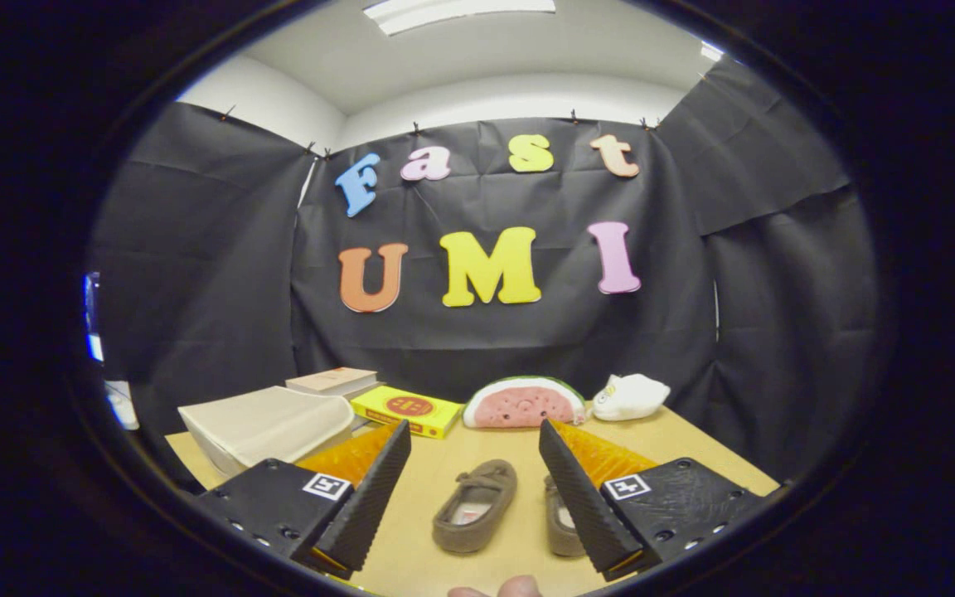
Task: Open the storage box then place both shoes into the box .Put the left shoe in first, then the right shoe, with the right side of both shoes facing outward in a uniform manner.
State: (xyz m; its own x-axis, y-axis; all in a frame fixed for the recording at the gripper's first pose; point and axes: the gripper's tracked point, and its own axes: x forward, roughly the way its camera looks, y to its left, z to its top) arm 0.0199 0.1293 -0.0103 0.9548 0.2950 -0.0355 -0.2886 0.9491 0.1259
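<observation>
The gripper [474, 448] is held level above the table [693, 448], fingers wide apart, one shoe [475, 505] between them, nothing gripped.

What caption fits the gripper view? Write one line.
Open gripper poised over two brown shoes on the table, closed storage box beyond its fingers.

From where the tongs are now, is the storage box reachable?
Probably yes. The tongs are open, holding nothing. The storage box sits closed just beyond one finger, beside the books, with nothing across its near side.
</observation>
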